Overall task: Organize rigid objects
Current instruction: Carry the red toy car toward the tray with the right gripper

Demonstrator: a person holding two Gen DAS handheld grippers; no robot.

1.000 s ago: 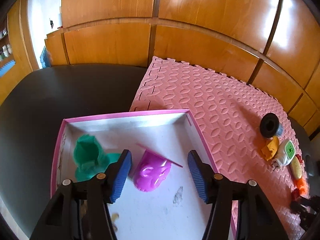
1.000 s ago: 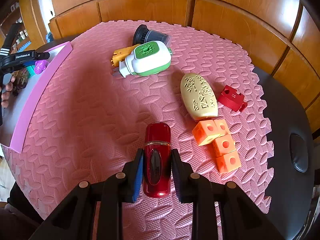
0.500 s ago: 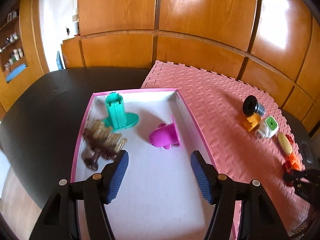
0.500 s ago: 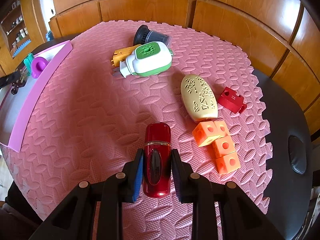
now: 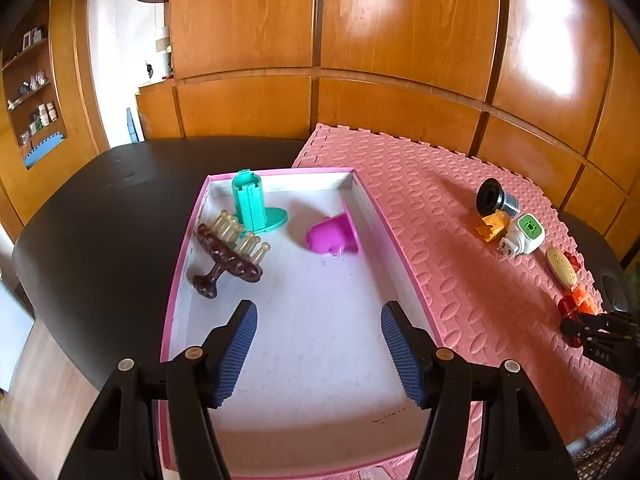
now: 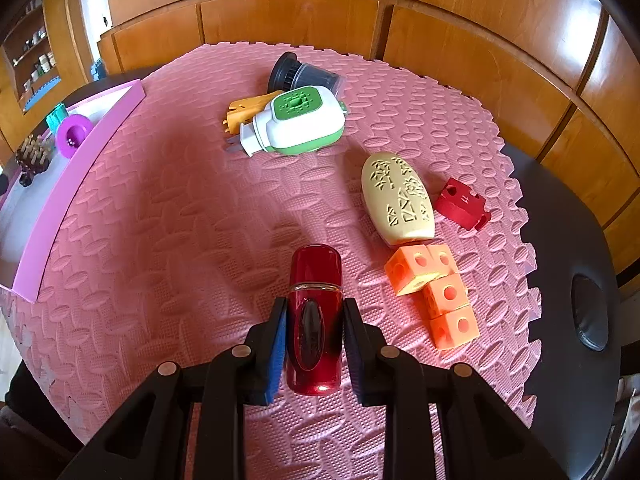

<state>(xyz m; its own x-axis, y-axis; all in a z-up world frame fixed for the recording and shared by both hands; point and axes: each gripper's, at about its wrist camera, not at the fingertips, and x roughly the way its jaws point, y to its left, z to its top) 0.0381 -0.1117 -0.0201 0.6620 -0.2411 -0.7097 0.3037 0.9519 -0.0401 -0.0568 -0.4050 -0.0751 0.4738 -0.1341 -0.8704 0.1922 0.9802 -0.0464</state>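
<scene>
Over pink box (image 5: 400, 248): left tool (image 5: 319, 349) apart, empty | right tool (image 6: 315, 352) clamped on red bottle (image 6: 316, 300)

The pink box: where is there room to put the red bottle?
The pink box is bare in its near half, between the left tongs and the purple cup. The far end is crowded: green stand, brown brush.

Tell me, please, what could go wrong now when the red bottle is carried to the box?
The right gripper pinches the smooth, rounded red bottle only at its sides, so it might slip or swing out once lifted. The left gripper hangs open over the box, so the two grippers could collide there. A careless drop may knock over the upright teal piece.
</scene>
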